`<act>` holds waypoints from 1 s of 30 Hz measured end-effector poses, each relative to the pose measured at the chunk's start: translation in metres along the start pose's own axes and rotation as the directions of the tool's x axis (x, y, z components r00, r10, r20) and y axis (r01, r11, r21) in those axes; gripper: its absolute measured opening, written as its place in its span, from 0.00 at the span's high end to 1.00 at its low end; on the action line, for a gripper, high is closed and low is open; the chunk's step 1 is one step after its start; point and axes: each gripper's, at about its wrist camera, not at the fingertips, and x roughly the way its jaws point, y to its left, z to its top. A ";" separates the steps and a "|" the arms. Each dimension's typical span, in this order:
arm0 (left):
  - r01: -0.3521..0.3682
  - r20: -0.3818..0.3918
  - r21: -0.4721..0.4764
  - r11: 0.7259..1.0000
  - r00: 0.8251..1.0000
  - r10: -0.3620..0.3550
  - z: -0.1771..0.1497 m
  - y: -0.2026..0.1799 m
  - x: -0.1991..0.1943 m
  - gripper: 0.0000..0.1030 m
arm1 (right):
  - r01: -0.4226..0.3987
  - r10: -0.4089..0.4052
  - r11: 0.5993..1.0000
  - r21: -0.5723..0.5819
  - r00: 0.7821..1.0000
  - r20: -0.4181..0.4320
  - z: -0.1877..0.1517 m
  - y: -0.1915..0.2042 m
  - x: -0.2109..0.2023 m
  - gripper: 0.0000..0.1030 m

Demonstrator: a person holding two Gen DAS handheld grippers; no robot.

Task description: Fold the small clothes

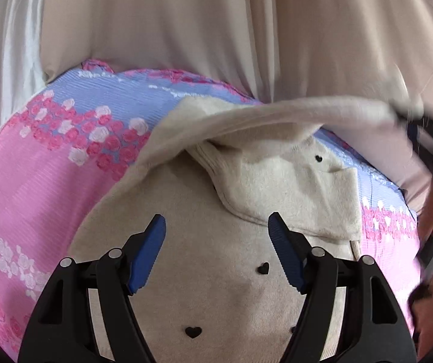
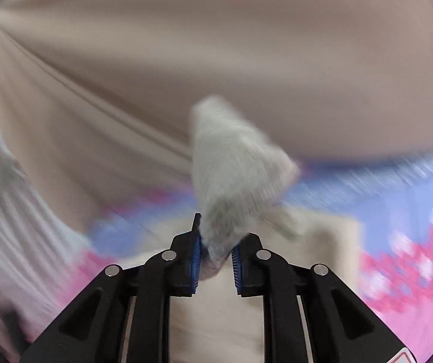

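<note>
A small cream fleece garment (image 1: 204,272) with black hearts lies on a pink and blue floral bed cover (image 1: 35,187). My left gripper (image 1: 216,233) is open and empty, hovering just above the garment's body. My right gripper (image 2: 215,242) is shut on the garment's sleeve (image 2: 231,163) and holds it lifted. In the left wrist view that sleeve (image 1: 277,118) stretches up to the right, where the right gripper (image 1: 410,118) shows blurred. The right wrist view is motion-blurred.
Beige curtains (image 1: 186,21) hang behind the bed's far edge, with white fabric (image 1: 1,69) at the left. The floral cover (image 2: 413,242) spreads on both sides of the garment.
</note>
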 end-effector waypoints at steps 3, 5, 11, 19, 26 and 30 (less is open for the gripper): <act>0.015 -0.034 -0.009 1.000 0.999 -0.015 -0.001 -0.006 0.013 0.34 | 0.201 -0.159 0.974 0.105 0.936 -0.314 -0.059 -0.067 0.056 0.80; 0.023 -0.048 -0.014 1.000 0.999 -0.024 -0.001 -0.010 0.015 0.34 | 0.193 -0.134 0.967 0.168 0.941 -0.312 -0.075 -0.079 0.049 0.81; 0.008 -0.044 -0.022 1.000 0.999 -0.009 0.005 -0.001 0.021 0.27 | 0.142 -0.142 0.990 -0.018 0.965 -0.218 -0.086 -0.011 0.018 0.57; 0.116 -0.069 -0.264 0.957 0.988 -0.139 0.031 0.034 0.042 0.28 | 0.221 -0.223 0.975 -0.031 0.956 -0.193 -0.067 -0.009 0.019 0.55; 0.184 -0.066 -0.114 0.976 0.979 -0.192 0.021 -0.006 0.032 0.28 | 0.282 -0.252 0.958 0.060 0.920 -0.302 -0.039 -0.071 0.055 0.61; 0.250 -0.114 -0.016 0.968 0.961 -0.251 0.008 -0.039 0.037 0.27 | 0.231 -0.198 0.971 0.066 0.925 -0.325 -0.037 -0.063 0.055 0.90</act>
